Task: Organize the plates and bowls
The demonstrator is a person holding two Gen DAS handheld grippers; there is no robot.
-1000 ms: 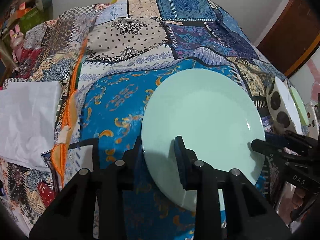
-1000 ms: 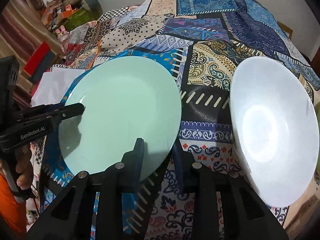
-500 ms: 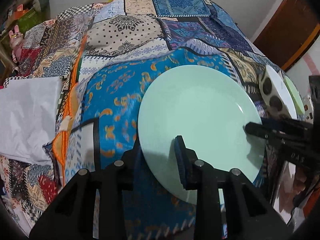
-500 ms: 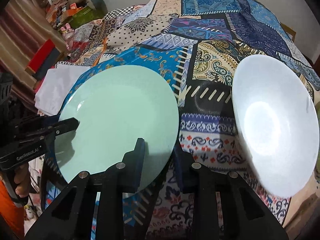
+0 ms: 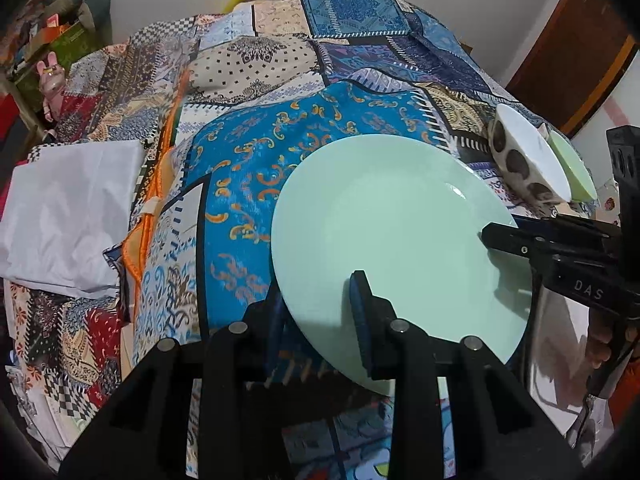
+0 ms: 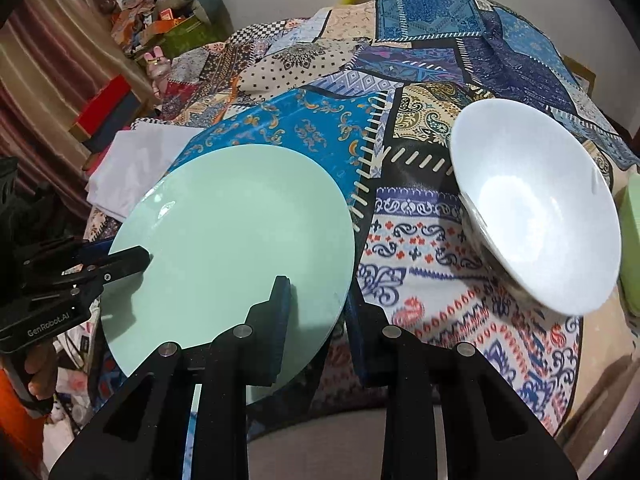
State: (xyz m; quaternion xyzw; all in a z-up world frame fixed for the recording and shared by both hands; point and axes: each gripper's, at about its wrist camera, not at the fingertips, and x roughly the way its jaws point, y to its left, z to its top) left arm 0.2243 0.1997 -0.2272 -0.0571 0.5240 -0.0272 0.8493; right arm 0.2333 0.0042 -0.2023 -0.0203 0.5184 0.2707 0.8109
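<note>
A mint-green plate [image 5: 392,232] [image 6: 236,240] hangs tilted above the patchwork tablecloth [image 5: 256,160], partly past the table's near edge. My left gripper [image 5: 318,308] is shut on its near-left rim, one pad on top and one beneath. My right gripper [image 6: 320,312] is shut on the near-right rim in the same way. Each gripper also shows in the other's view: the right gripper [image 5: 520,240] and the left gripper [image 6: 120,264]. A white bowl [image 6: 536,216] [image 5: 524,160] with dark spots outside sits to the right.
A pale green dish [image 5: 572,168] [image 6: 632,240] lies just behind the bowl at the right edge. A folded white cloth [image 5: 68,216] [image 6: 132,168] rests on the table's left side. Boxes and toys crowd a shelf [image 6: 160,28] at far left. A hand [image 5: 604,336] holds the right gripper.
Both grippers have carried the green plate toward the near edge of the table and slightly up. The bowl has stayed where it was.
</note>
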